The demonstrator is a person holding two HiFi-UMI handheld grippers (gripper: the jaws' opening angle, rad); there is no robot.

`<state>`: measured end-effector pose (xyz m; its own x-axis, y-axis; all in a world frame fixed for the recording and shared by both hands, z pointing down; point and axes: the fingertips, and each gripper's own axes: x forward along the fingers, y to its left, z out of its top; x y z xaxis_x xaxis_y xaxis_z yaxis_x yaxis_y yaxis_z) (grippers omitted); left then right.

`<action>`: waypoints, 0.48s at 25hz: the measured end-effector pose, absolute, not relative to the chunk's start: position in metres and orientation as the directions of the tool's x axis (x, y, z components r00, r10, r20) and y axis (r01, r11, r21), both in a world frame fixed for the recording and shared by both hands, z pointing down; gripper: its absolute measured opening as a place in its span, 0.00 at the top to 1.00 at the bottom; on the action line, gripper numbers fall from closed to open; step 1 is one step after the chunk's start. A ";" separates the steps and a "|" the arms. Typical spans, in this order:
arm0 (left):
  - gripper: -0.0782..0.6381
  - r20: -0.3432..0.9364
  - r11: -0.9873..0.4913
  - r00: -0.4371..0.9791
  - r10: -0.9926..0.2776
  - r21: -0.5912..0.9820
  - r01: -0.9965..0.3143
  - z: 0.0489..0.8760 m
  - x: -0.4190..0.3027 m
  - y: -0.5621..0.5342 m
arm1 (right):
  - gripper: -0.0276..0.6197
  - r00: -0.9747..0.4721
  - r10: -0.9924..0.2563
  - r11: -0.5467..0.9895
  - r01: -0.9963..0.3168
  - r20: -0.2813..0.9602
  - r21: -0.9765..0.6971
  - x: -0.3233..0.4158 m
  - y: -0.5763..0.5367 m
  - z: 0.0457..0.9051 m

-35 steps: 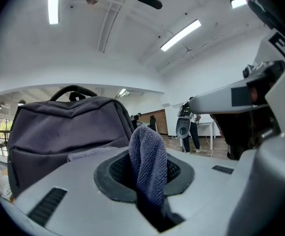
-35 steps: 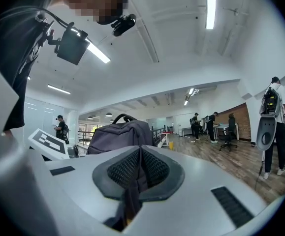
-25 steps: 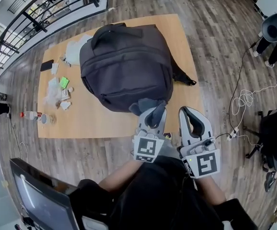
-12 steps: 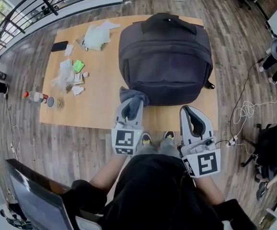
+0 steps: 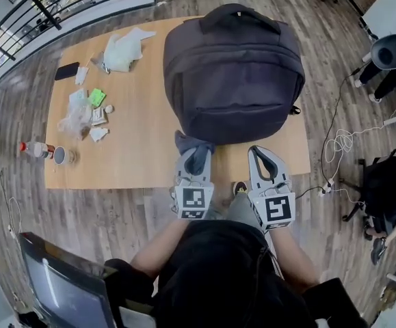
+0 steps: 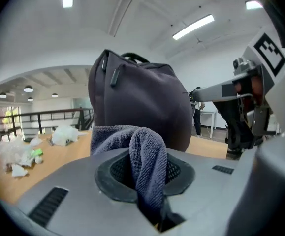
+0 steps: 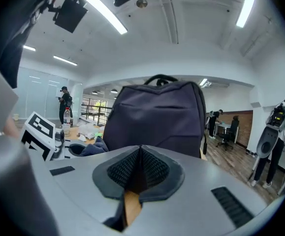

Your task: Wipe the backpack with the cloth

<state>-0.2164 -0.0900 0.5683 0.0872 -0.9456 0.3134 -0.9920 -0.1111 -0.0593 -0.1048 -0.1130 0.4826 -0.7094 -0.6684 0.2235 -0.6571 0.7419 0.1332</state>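
Grey cloth (image 6: 147, 156) is clamped in my left gripper (image 5: 195, 154); my right gripper (image 5: 262, 154) has its jaws shut, empty. I'd press the cloth flat against the near face of the backpack (image 5: 232, 60).

Grey hand-held grippers (image 5: 264, 154), black-and-white marker cubes (image 5: 192, 202), black top (image 5: 218, 272)

Bright, even indoor light throughout. Both gripper views show its source, the ceiling strip lights (image 6: 194, 27), slightly blown out, and black vignetting fills their corners. In the head view, strong fisheye distortion bends the floor boards (image 5: 334, 19) toward the edges. The backpack (image 5: 233, 67) casts only a faint, soft shadow on the table (image 5: 136, 142) at its near edge. Its dark fabric shows little detail. The nearest foreground of the gripper views is softly out of focus.
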 end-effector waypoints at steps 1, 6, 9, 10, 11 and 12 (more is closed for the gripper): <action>0.79 0.336 -0.104 0.086 -0.938 -0.036 -0.994 0.580 -0.217 -0.089 | 0.93 -0.701 -0.670 0.738 -0.664 0.244 0.119 -0.104 -0.116 0.494; 0.79 0.354 -0.074 0.072 -0.933 0.007 -0.997 0.598 -0.214 -0.090 | 0.93 -0.671 -0.682 0.718 -0.690 0.292 0.092 -0.098 -0.119 0.519; 0.79 0.364 -0.111 0.109 -0.925 0.015 -0.994 0.602 -0.192 -0.099 | 0.93 -0.658 -0.692 0.708 -0.699 0.297 0.101 -0.087 -0.120 0.521; 0.79 0.368 -0.132 0.127 -0.921 0.013 -0.991 0.604 -0.182 -0.102 | 0.93 -0.653 -0.696 0.703 -0.704 0.299 0.100 -0.082 -0.119 0.522; 0.79 0.373 -0.157 0.152 -0.916 0.016 -0.987 0.607 -0.170 -0.106 | 0.93 -0.644 -0.703 0.695 -0.712 0.300 0.099 -0.076 -0.120 0.522; 0.79 0.376 -0.188 0.183 -0.908 0.024 -0.982 0.610 -0.156 -0.111 | 0.93 -0.634 -0.713 0.684 -0.722 0.300 0.100 -0.069 -0.120 0.522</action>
<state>-0.1564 -0.1110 0.6099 0.1835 -0.9082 0.3763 -0.9818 -0.1884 0.0239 -0.0694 -0.1200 0.5224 -0.6338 -0.7129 0.3003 -0.7223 0.6843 0.1002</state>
